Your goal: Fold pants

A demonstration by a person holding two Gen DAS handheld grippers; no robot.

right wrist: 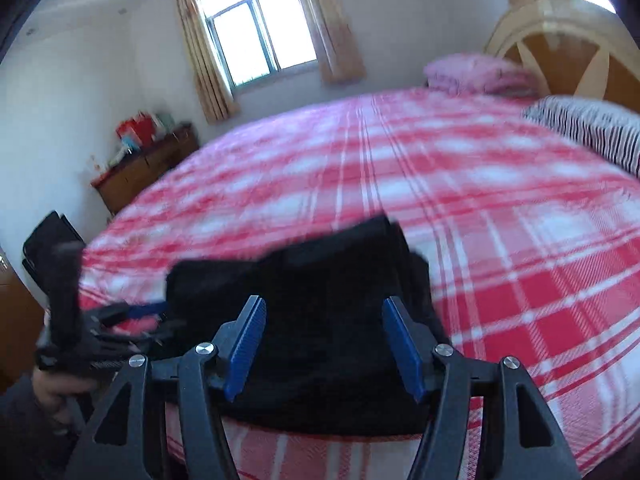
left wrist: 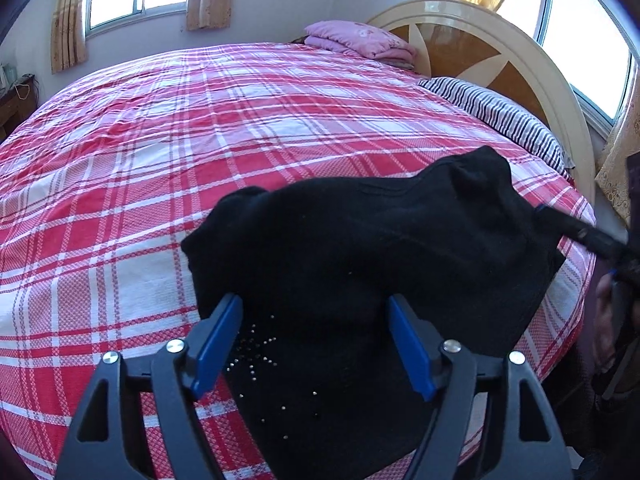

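Both claws, left claw (left wrist: 314,354) and right claw (right wrist: 322,350), stand spread, pinching nothing. Black pants (left wrist: 360,264) lie bunched in a rough fold at the bed's (left wrist: 160,140) near edge. I judge folding partly done; squaring remains.

Black pants (left wrist: 360,248) lie bunched on the red plaid bed (left wrist: 200,152), near its edge. The left tool (left wrist: 316,312) hangs over them, blue fingers (left wrist: 216,344) spread apart.

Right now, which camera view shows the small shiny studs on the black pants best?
The left wrist view: it is sharp, and the studs dot the black pants near the open left gripper. The right wrist view is blurred; the pants look plain black, no studs visible.
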